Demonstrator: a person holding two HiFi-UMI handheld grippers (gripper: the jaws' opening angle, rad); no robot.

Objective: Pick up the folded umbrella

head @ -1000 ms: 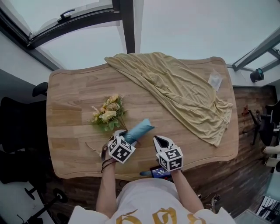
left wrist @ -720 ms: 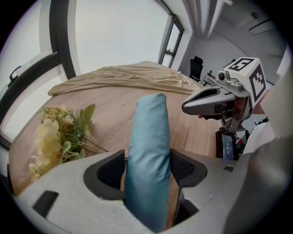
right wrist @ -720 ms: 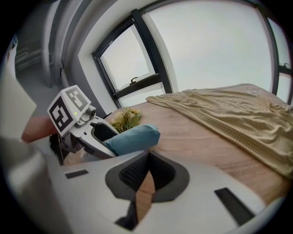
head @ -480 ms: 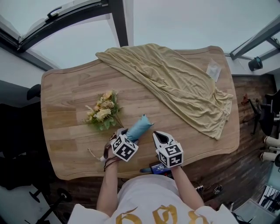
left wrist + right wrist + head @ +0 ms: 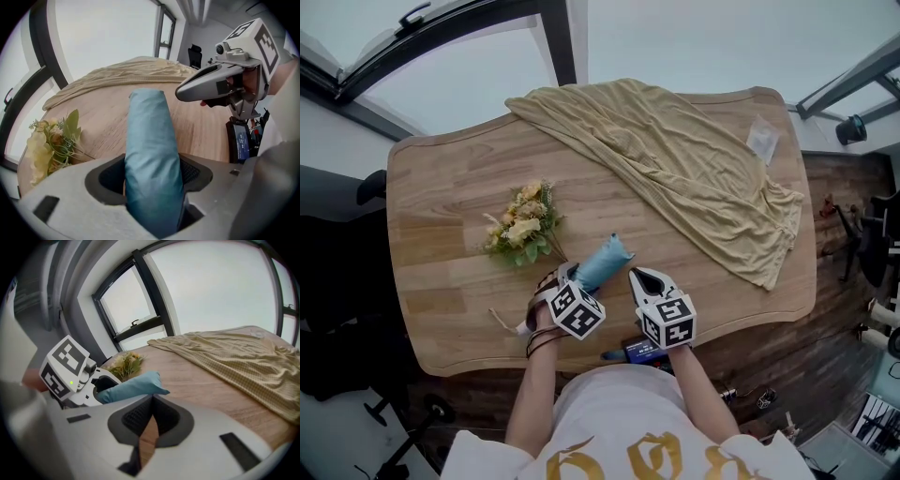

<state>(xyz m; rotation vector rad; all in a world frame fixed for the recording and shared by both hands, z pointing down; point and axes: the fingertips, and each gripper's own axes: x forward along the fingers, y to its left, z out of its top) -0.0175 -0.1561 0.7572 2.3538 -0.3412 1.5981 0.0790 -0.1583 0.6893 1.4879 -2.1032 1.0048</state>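
The folded umbrella (image 5: 602, 265), in a light blue sleeve, lies on the wooden table (image 5: 441, 187) near its front edge. My left gripper (image 5: 567, 277) points steeply down over the handle end. Its jaws are opening and straddle the umbrella (image 5: 150, 154), which runs up between them with dark gaps at both pads. My right gripper (image 5: 642, 279) hovers just right of the umbrella's tip, pads together, holding nothing. The right gripper view shows the umbrella (image 5: 129, 386) sticking out of the left gripper (image 5: 101, 385), beyond my right gripper (image 5: 151, 401).
A bunch of yellow flowers (image 5: 523, 225) lies left of the umbrella. A tan cloth (image 5: 675, 169) drapes over the table's back and right side, with a small plastic packet (image 5: 761, 142) beside it. A blue device (image 5: 633, 353) sits at the front edge.
The left gripper has sunk onto the umbrella's near end and rolled a little, its jaws wider apart. The umbrella and the right gripper have stayed where they were.
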